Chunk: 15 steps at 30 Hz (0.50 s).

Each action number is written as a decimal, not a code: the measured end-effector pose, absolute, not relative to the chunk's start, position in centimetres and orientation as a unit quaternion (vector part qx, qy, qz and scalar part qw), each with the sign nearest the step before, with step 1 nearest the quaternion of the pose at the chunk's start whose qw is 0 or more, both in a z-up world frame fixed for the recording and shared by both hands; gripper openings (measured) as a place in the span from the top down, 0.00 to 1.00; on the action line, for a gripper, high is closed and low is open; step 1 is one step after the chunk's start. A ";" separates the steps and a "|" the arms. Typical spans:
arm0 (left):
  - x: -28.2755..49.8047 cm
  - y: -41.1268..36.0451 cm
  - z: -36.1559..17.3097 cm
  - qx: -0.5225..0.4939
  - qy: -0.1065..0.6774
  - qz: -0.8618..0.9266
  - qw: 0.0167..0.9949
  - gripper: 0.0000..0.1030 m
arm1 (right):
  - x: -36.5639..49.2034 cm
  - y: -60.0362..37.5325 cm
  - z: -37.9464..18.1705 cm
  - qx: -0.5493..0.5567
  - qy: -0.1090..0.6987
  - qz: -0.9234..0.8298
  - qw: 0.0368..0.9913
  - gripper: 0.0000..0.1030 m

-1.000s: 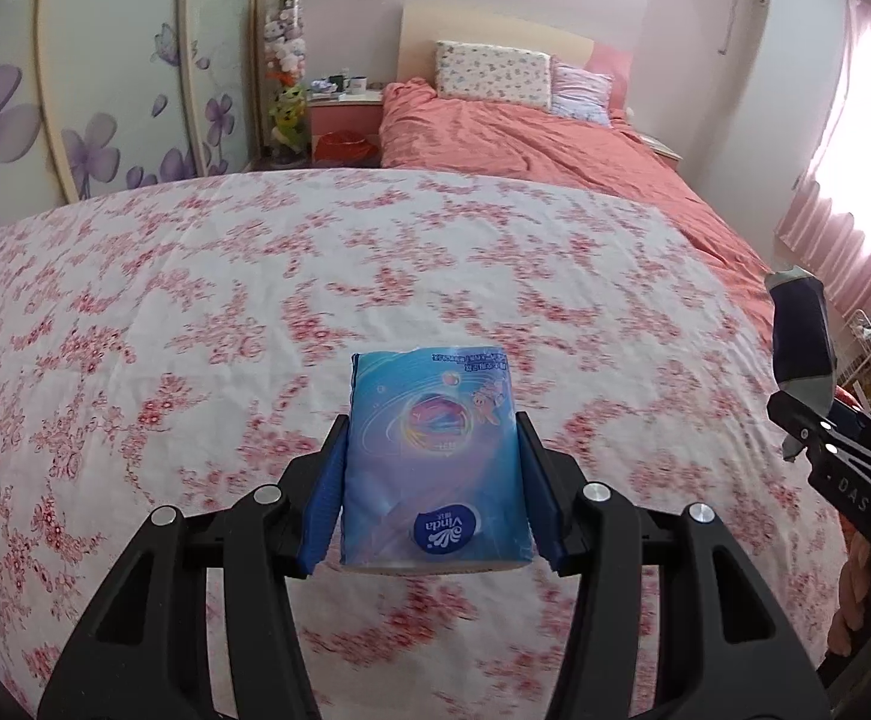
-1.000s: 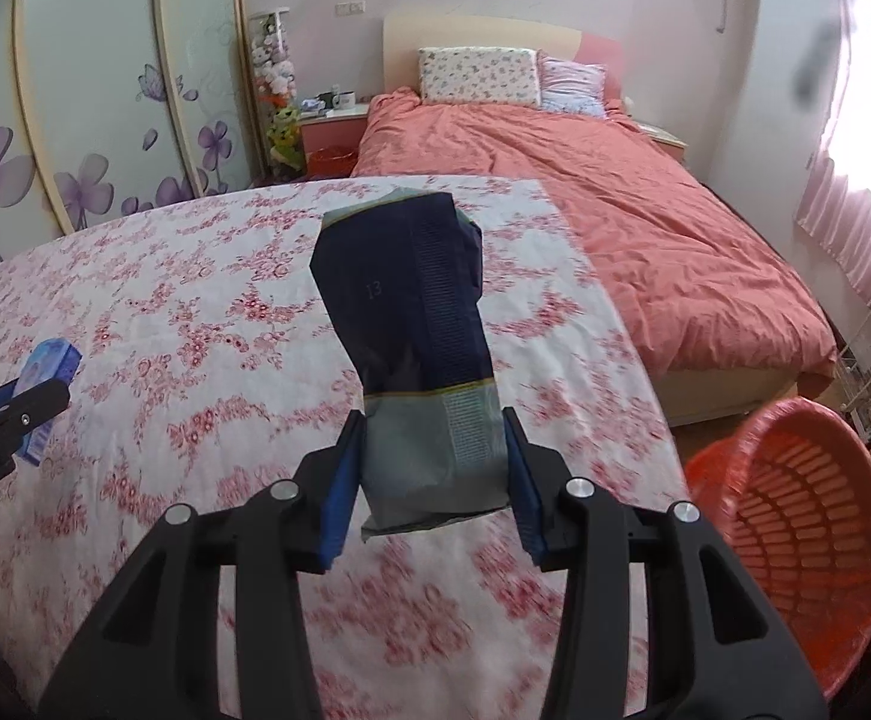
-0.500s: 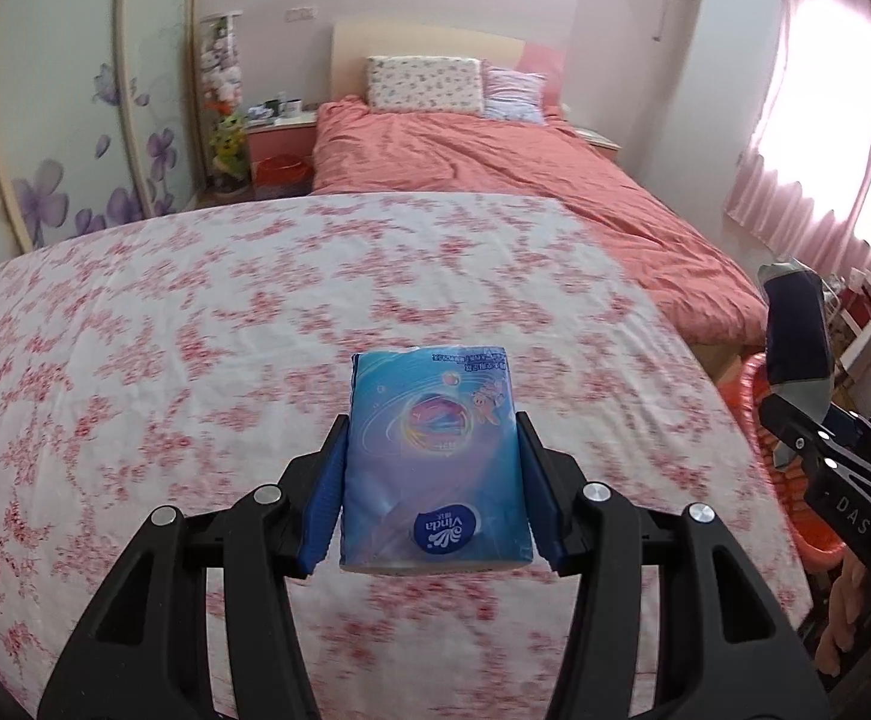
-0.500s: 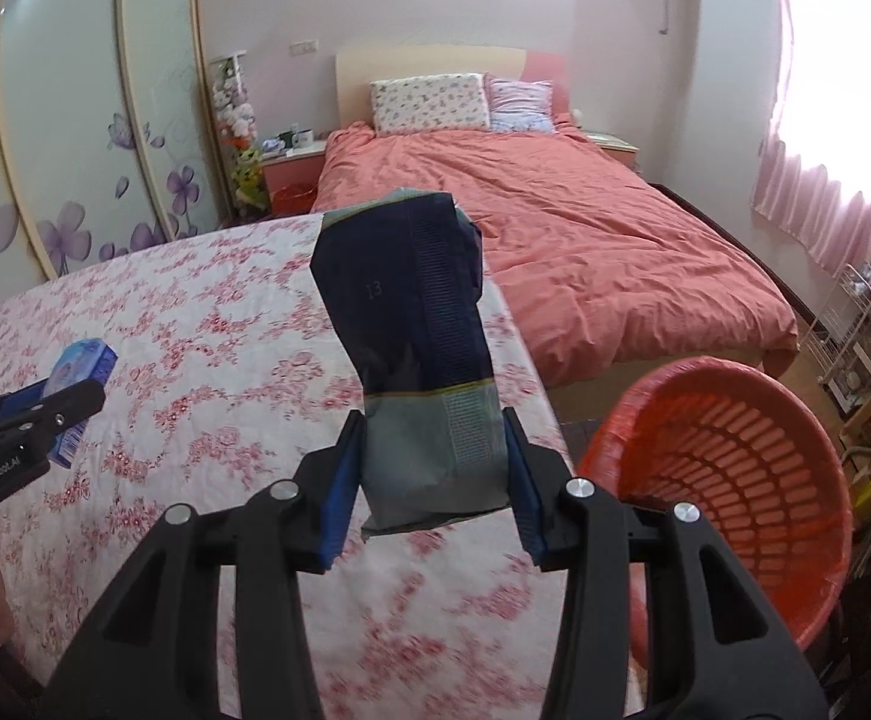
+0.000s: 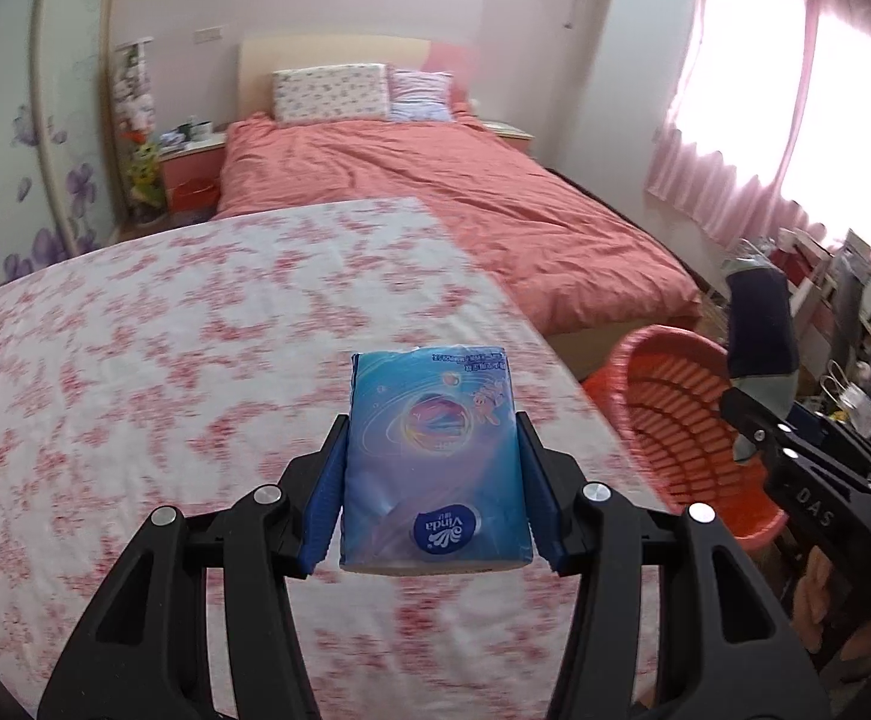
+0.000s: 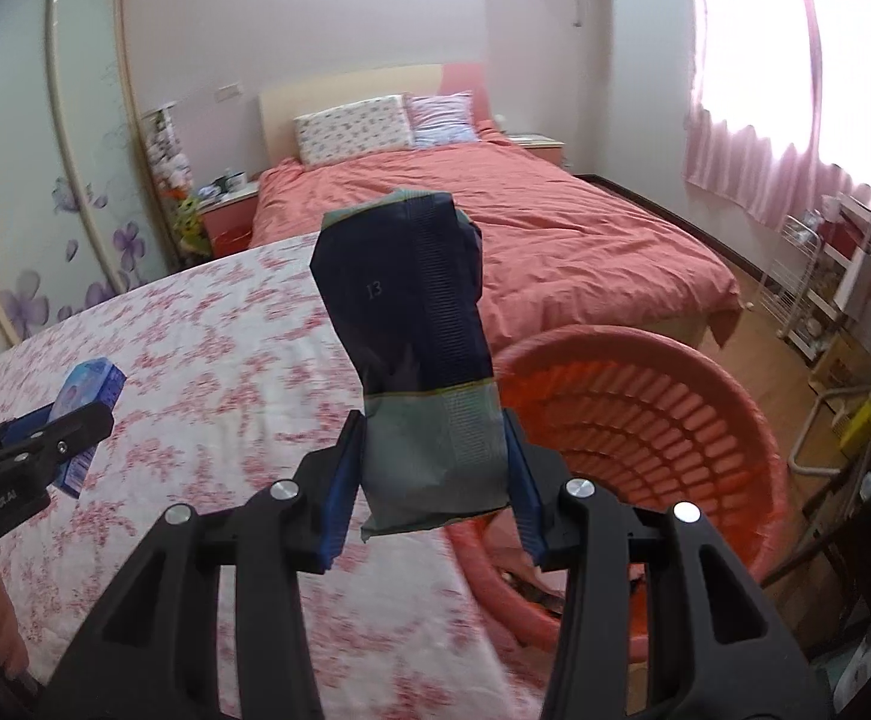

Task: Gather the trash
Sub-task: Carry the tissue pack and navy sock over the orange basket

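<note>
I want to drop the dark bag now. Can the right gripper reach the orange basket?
Probably yes: the right gripper, holding the dark bag, is beside the orange basket, whose open mouth looks unblocked.

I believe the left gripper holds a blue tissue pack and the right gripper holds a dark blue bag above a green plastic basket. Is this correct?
One detail is wrong: the slotted plastic basket is orange-red, as the right wrist view shows. The left gripper holds the blue tissue pack; the right gripper holds the dark blue bag.

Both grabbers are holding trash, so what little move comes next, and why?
Probably carry the right gripper a bit further right, over the orange basket, then open it. Its dark wrapper hangs at the basket's near rim, not yet clearly over the opening. The left gripper holds a tissue pack above the floral bedspread.
</note>
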State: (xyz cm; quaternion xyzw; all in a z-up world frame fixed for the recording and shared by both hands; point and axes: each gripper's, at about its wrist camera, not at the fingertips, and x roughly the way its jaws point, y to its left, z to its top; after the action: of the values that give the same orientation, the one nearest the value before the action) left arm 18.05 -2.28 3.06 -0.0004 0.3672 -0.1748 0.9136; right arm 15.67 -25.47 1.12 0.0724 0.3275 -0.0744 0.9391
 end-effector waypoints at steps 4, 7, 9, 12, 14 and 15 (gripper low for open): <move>17.4 -4.9 3.0 0.007 0.366 -0.199 0.909 0.49 | 14.8 -27.7 0.9 0.085 0.323 -0.096 0.938 0.58; 17.1 -6.8 2.9 0.009 0.368 -0.219 0.904 0.49 | 14.0 -29.7 0.7 0.096 0.319 -0.111 0.936 0.58; 17.0 -8.2 2.8 0.011 0.369 -0.232 0.900 0.49 | 13.6 -30.8 0.7 0.102 0.318 -0.118 0.935 0.58; 17.0 -9.8 2.8 0.012 0.370 -0.249 0.895 0.49 | 12.9 -32.2 0.4 0.111 0.316 -0.129 0.933 0.58; 16.8 -11.1 2.8 0.014 0.370 -0.262 0.891 0.49 | 12.5 -33.2 0.1 0.116 0.316 -0.135 0.932 0.58; 16.7 -11.5 2.7 0.014 0.370 -0.267 0.890 0.49 | 12.4 -33.5 0.1 0.118 0.316 -0.137 0.931 0.58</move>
State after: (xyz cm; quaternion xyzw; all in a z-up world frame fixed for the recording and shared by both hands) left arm 16.72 -11.48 2.71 0.0138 0.3702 -0.2671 0.8896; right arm 12.44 -33.51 0.09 0.1182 0.3161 -0.1372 0.9313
